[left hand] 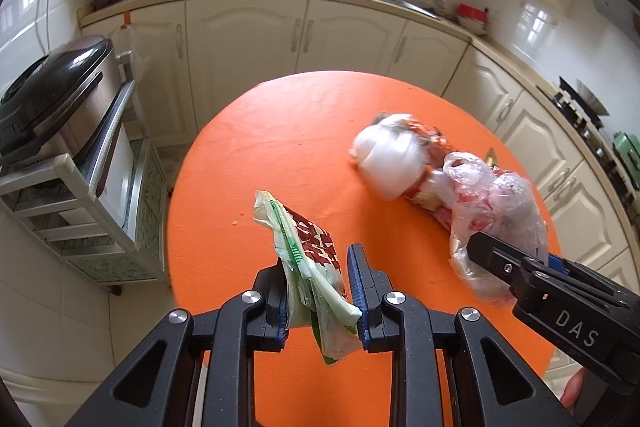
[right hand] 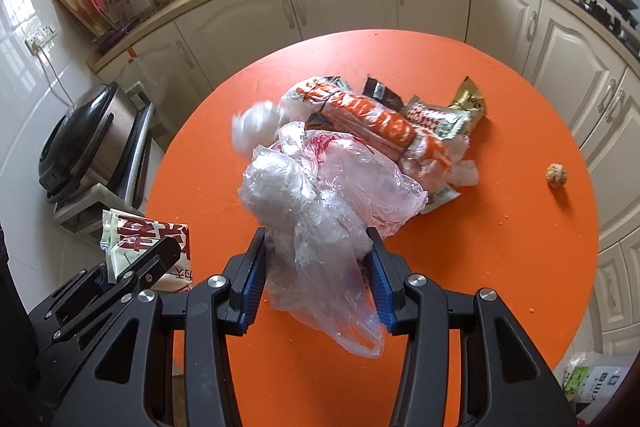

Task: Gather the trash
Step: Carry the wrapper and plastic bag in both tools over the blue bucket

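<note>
wrappers (right hand: 384, 123) mid-table (right hand: 500, 267) | ball (right hand: 557, 176) right, apart | bag (right hand: 596, 383) perhaps on floor

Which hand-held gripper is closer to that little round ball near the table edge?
Right. The right hand-held gripper, holding a clear bag, is a stretch left of the ball; the left hand-held gripper is farther left still.

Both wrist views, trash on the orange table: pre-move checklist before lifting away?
1. Left claw shut on the green-and-red wrapper: ok.
2. Right claw closed on the clear plastic bag: ok, pads press its sides.
3. Bag free of the pile: cannot tell; it overlaps the orange package in view.
4. Bag's loose tail hanging below the claw: not ok, could snag.
5. Trash left on the table: not ok; gold wrapper and small ball remain.
6. Bin location: cannot tell, none identified in view.
</note>
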